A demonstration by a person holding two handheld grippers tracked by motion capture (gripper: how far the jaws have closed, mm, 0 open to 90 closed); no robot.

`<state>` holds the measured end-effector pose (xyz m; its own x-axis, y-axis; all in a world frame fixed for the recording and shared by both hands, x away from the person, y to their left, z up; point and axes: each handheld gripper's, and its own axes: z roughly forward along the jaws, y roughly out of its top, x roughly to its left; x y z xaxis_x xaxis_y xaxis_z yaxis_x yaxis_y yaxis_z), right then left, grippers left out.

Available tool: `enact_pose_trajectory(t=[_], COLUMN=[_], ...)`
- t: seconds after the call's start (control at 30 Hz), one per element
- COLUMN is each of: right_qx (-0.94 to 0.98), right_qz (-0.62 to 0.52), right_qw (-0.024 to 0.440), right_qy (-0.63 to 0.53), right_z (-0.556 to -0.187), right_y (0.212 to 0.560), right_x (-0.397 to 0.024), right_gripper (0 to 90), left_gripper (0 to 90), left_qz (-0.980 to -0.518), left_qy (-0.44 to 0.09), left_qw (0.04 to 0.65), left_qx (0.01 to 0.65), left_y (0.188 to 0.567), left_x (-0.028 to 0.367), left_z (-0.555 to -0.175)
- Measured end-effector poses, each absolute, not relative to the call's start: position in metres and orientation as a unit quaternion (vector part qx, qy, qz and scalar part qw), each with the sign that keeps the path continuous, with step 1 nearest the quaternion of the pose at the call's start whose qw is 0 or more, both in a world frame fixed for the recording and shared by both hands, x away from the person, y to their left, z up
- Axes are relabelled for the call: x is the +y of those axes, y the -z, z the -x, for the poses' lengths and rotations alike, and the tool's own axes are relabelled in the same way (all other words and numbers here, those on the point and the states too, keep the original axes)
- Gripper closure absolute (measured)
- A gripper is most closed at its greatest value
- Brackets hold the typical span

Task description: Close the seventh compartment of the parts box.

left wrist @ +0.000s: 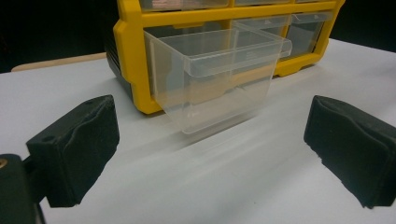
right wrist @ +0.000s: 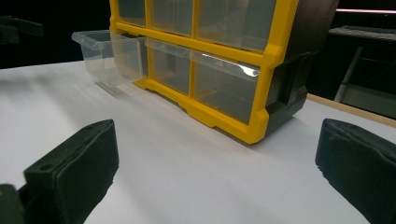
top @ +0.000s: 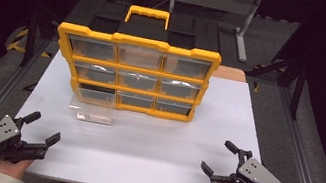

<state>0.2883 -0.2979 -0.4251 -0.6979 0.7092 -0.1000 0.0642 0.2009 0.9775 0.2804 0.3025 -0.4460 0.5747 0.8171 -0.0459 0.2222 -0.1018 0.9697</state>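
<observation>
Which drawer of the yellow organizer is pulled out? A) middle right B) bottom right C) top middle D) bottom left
D: the clear drawer juts from the bottom-left slot of the organizer in the high view; the other drawers sit flush.

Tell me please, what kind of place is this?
Probably a lab recording bench, not a home: a plain white tabletop on metal rails, black curtains around, a yellow plastic drawer organizer as test object, and a person's hand-held gripper in each hand.

Drawer (top: 91, 107) out of organizer's (top: 140, 43) bottom-left slot
</observation>
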Motion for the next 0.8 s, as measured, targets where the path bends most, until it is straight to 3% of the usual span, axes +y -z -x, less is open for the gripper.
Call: enact_pose_trajectory(t=[0.8], right_qx=[0.722], right_qz=[-0.264], right_qw=[0.283], right_qy=[-0.573], right_z=[-0.2883], right_y=[0.4251], right_x=[-0.2984], right_gripper=[0.3], left_gripper=[4.1], left_qz=[-0.691], left_qy=[-0.266], left_qw=[0.558], left_qx=[0.376], left_y=[0.4447], left_x=[0.3023], left_z=[-0.2793])
